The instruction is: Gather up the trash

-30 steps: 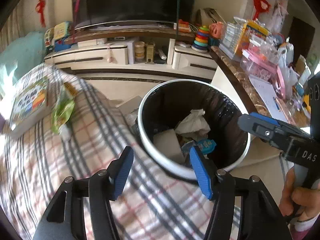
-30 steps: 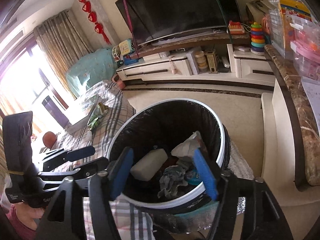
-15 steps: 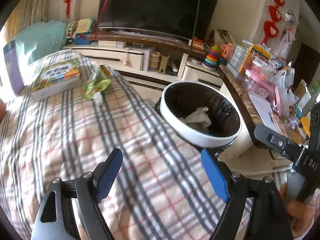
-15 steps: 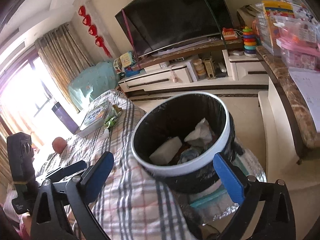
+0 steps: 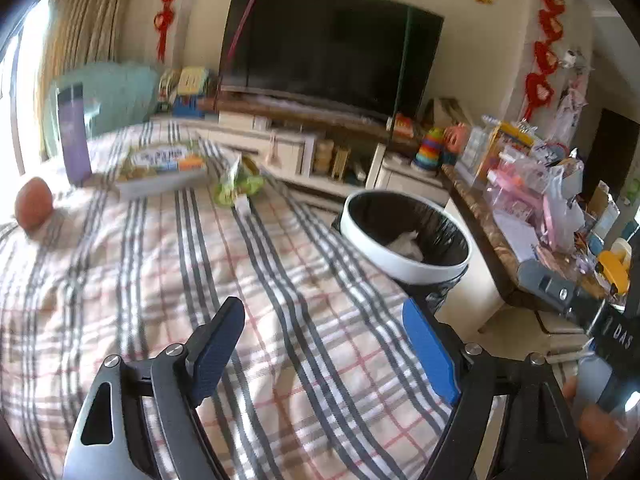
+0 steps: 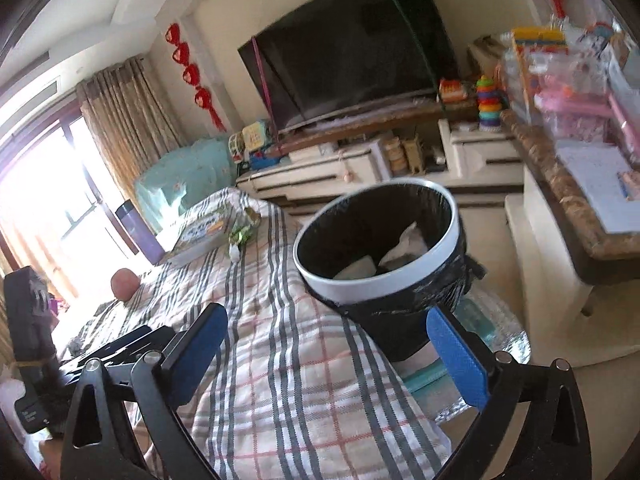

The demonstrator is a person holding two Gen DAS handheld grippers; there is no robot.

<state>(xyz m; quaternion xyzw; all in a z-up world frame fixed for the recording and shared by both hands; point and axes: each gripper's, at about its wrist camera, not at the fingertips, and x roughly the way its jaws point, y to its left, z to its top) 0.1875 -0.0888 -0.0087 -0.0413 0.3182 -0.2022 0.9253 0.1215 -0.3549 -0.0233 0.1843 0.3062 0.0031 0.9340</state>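
- The left tongs [image 5: 320, 354] hover over the plaid blanket [image 5: 280, 280] with nothing between their blue pads; the jaws are opening at this moment.
- The right tongs [image 6: 328, 356] are spread wide and empty too, pointing across the blanket's edge toward the bin [image 6: 380, 276].
- The bin, white-rimmed and lined with a black bag, stands just beside the blanket's edge. White crumpled paper and a pale block already lie inside it.
- The likeliest piece of trash left out is the green wrapper [image 5: 236, 188], lying at the far end of the blanket, just beside a boxed picture book [image 5: 160, 168] and well apart from both tongs. In the right wrist view the green wrapper [image 6: 242, 234] shows between the book and the bin.
- By the look of it, the wrapper is thin crinkled film: very light, soft and a bit slippery. It should crush flat under the pads rather than resist.
- A good hold would be across its bunched middle or a raised fold, pinching down into the soft blanket so the film cannot slide out.
- An orange ball [image 5: 34, 208] and a purple bottle [image 5: 74, 136] also sit on the far side; these look like belongings, not trash.
- Writing: the letters "DAS" read on the body of the right tool where it shows in the left wrist view. The book's cover print is too blurred to read.
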